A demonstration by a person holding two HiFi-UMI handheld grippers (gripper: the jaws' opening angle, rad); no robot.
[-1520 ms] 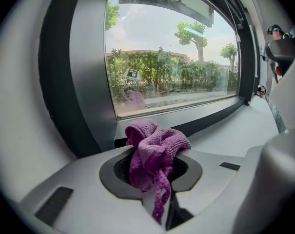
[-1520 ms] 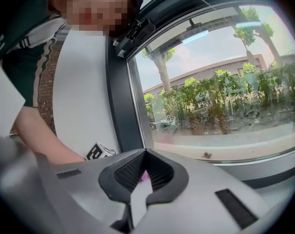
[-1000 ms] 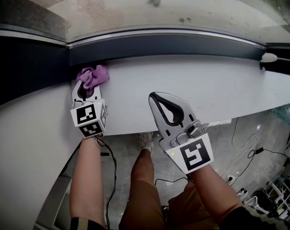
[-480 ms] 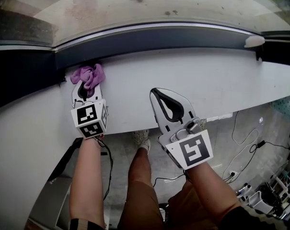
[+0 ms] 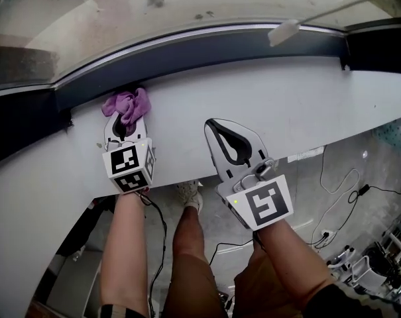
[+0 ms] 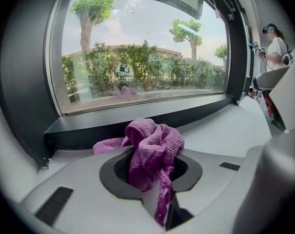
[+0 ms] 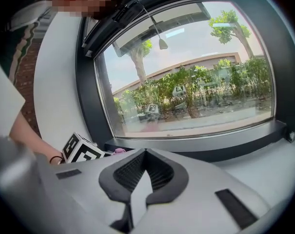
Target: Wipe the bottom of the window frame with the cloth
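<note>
Because the purple cloth (image 5: 127, 105) is bunched loosely in the clenched jaws of the left gripper (image 5: 125, 122), against the left end of the dark window frame (image 5: 207, 48), a hard drag could pull it free. Right gripper (image 5: 217, 128) hangs closed and empty over the white sill (image 5: 299, 111); cables (image 5: 164, 237) trail toward the floor (image 5: 299, 197) below

Crumpled purple cloth (image 5: 126, 105) by dark window frame (image 5: 187, 53) bottom edge

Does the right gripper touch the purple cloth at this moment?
Apart. The head view shows bare white sill between the right gripper and the cloth, which the left gripper holds.
</note>
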